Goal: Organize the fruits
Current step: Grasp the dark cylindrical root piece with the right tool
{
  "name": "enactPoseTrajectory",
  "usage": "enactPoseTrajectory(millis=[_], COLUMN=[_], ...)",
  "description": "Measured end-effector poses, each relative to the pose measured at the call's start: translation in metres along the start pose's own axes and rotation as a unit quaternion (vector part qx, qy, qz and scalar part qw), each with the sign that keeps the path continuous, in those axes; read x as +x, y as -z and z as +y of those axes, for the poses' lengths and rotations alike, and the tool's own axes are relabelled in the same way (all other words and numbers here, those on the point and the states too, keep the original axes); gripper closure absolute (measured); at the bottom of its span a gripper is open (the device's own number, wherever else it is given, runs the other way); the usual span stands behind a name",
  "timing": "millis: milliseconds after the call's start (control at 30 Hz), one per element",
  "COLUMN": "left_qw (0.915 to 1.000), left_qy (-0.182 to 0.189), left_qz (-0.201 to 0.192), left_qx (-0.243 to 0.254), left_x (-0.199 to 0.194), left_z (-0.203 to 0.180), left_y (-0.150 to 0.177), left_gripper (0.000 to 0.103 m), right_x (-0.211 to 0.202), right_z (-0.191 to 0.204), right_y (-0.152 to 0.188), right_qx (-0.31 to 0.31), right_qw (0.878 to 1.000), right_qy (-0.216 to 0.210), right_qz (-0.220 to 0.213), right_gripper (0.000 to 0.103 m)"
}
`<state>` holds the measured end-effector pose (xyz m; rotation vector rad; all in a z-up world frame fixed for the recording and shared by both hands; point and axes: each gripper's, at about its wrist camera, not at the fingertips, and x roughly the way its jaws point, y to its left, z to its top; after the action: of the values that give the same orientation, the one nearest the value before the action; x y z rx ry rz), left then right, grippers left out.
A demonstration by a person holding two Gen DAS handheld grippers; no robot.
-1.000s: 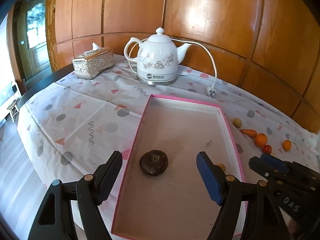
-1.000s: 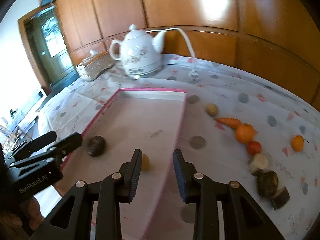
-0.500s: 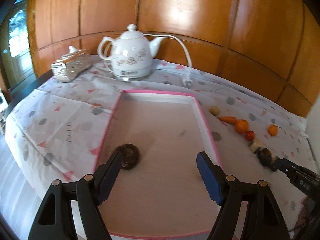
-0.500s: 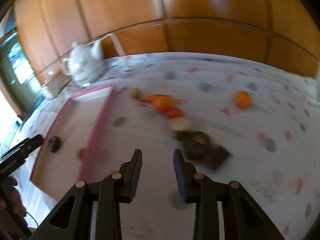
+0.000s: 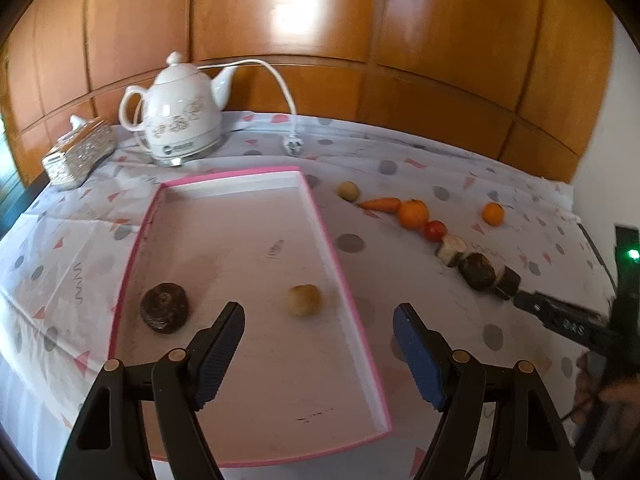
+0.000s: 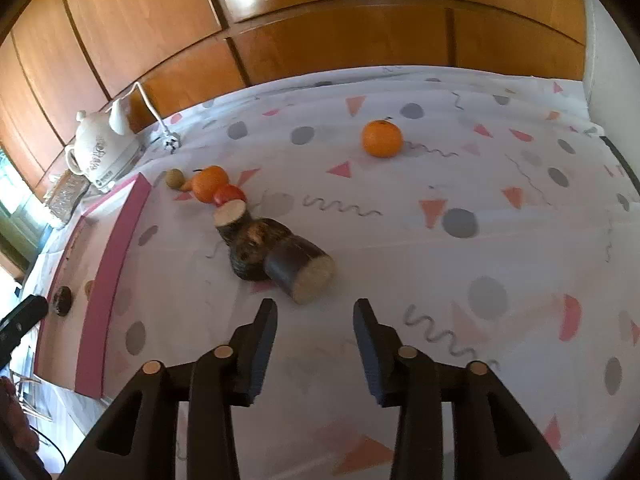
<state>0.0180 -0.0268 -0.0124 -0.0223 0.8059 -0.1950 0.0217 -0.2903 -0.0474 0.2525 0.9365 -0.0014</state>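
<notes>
The fruits are lying in two groups. Inside the pink-rimmed tray (image 5: 320,216), a dark wrinkled round piece (image 5: 164,307) is sitting near the left wall and a small tan round fruit (image 5: 305,300) is resting near the right wall. On the patterned tablecloth (image 6: 500,240) to the right of the tray, a loose line is running from a small beige ball (image 6: 175,178) past a carrot (image 5: 380,203), a large orange (image 6: 210,184) and a red tomato (image 6: 229,195) to a pale-faced cut chunk (image 6: 230,216), a dark rough lump (image 6: 256,254) and a dark cylinder with a pale cut end (image 6: 300,272); these last three are touching one another. A second orange (image 6: 382,138) is sitting well apart.

Compared with a second ago, the right gripper (image 6: 315,312) is now hovering over the cloth just short of the dark cylinder, no longer over the tray edge, and its jaws have just been opening: a moderate gap is showing, with nothing between them. The tan fruit, then half hidden behind a finger, is lying in plain sight in the tray. The left gripper (image 5: 318,326) is hanging over the tray's near half, jaws wide apart as before, empty, blue ribbed pads (image 5: 416,354) facing each other.

Behind, a glossy white ceramic kettle (image 5: 180,120) with its cord and a silvery embossed tissue box (image 5: 78,154) are standing against polished wood panelling (image 5: 320,40).
</notes>
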Motion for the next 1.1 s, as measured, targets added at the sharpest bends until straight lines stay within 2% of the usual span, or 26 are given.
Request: enactPoseTrajectory(millis=[67, 200, 367, 400, 433, 467, 767, 900, 1100], left_qw=[1.0000, 0.9996, 0.9988, 0.9986, 0.9984, 0.9981, 0.9937, 0.9931, 0.9918], left_qy=[0.006, 0.020, 0.039, 0.040, 0.043, 0.047, 0.086, 0.086, 0.089], left_qz=[0.001, 0.000, 0.008, 0.009, 0.011, 0.012, 0.046, 0.057, 0.086], left_qx=[0.007, 0.019, 0.030, 0.033, 0.036, 0.038, 0.055, 0.055, 0.032], left_x=[0.000, 0.001, 0.004, 0.005, 0.006, 0.007, 0.028, 0.039, 0.059], left_z=[-0.004, -0.011, -0.019, -0.022, -0.024, -0.027, -0.058, -0.069, -0.073], left_y=[0.001, 0.000, -0.001, -0.001, -0.001, -0.002, -0.008, -0.011, -0.016], left_gripper=[0.026, 0.026, 0.026, 0.026, 0.026, 0.026, 0.027, 0.027, 0.038], right_x=[0.003, 0.016, 0.033, 0.034, 0.035, 0.035, 0.018, 0.012, 0.010], right_z=[0.004, 0.017, 0.021, 0.021, 0.021, 0.020, -0.014, -0.022, -0.025], right_y=[-0.003, -0.012, -0.020, -0.019, -0.019, -0.018, -0.009, -0.006, -0.005], right_qx=[-0.013, -0.082, -0.150, -0.156, -0.160, -0.159, -0.069, -0.056, -0.050], right_qw=[1.000, 0.997, 0.988, 0.987, 0.986, 0.986, 0.996, 0.996, 0.997], right_qy=[0.000, 0.012, 0.030, 0.028, 0.028, 0.028, 0.056, 0.064, 0.058], right_qz=[-0.003, 0.006, 0.024, 0.026, 0.028, 0.027, -0.004, -0.009, -0.013], right_gripper=[0.049, 0.042, 0.042, 0.045, 0.053, 0.062, 0.062, 0.062, 0.062])
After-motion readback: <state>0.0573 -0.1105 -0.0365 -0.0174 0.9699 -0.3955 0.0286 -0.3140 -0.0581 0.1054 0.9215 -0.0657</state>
